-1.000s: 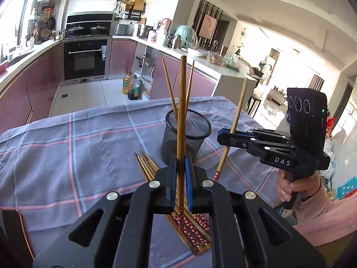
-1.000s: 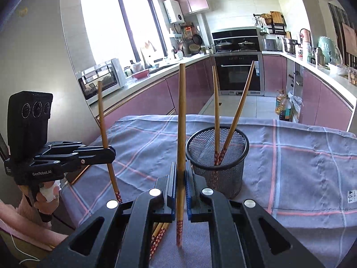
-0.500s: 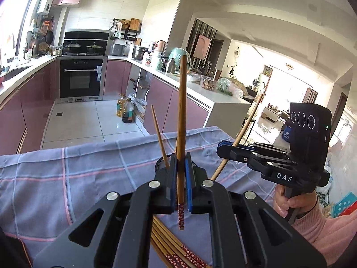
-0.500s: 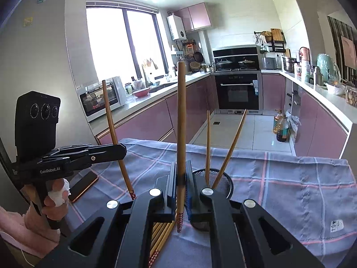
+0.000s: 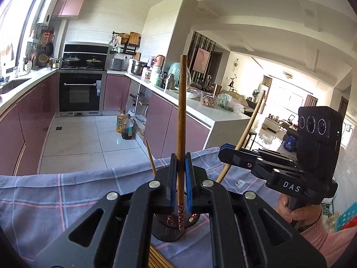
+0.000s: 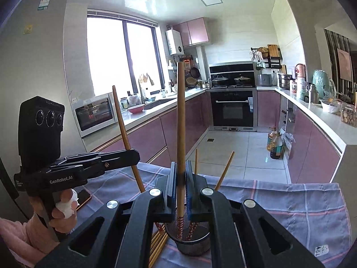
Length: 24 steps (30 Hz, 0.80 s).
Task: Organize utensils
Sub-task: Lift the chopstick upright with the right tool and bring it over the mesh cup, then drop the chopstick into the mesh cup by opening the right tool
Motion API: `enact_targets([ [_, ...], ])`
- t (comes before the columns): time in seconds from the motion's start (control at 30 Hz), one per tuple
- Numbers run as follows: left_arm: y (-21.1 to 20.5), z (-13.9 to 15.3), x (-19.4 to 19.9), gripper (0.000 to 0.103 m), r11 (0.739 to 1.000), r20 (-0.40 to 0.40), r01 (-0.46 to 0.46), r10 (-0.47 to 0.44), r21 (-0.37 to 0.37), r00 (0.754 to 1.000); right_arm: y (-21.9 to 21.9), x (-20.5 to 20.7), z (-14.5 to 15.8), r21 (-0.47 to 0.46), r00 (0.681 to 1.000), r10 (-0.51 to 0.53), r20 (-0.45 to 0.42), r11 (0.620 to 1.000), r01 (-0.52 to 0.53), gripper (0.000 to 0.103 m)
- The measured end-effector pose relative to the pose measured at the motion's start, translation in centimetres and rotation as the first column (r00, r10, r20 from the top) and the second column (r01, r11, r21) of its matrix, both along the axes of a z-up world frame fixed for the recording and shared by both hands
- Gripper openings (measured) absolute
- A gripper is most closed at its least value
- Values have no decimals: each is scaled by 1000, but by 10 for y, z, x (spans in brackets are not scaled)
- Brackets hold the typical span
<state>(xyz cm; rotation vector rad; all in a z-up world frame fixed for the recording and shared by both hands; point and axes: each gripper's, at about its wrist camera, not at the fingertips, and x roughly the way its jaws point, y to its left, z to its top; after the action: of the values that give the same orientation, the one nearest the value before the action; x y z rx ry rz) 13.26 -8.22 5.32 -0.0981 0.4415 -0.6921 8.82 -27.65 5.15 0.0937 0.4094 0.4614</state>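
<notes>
1. We hold one chopstick upright in each clamped hand-held gripper, left (image 5: 180,189) and right (image 6: 180,192), above the mesh cup (image 6: 189,243) (two already inside).
2. Next: lower and release both.

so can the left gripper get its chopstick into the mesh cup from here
Probably yes: the left gripper holds its chopstick upright with the tip above the mesh cup, whose mouth looks mostly open beside two chopsticks already inside.

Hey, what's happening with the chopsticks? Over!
Left gripper and right gripper each shut on one chopstick, above mesh cup. Nothing blocking.
</notes>
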Motion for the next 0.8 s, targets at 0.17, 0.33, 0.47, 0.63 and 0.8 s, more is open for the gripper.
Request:
enact_targets([
  [0.17, -11, -5, 5, 8, 999, 4, -16, 16, 30, 1000, 3, 13, -10, -16, 999, -9, -31, 1000, 8, 6],
  [0.33, -23, -19, 13, 8, 995, -38, 2, 2, 96, 999, 9, 22, -25, -33, 995, -1, -98, 999, -2, 6],
  [0.47, -32, -36, 17, 8, 988, -87, 31, -17, 153, 996, 11, 27, -36, -56, 989, 6, -149, 998, -14, 6],
  [0.63, -40, -56, 26, 8, 976, -148, 53, -22, 210, 989, 17, 36, -53, -74, 972, 24, -232, 996, -43, 6],
  [0.8, -41, -69, 36, 8, 969, -173, 66, -24, 239, 985, 18, 45, -67, -76, 960, 15, -279, 996, -38, 7],
])
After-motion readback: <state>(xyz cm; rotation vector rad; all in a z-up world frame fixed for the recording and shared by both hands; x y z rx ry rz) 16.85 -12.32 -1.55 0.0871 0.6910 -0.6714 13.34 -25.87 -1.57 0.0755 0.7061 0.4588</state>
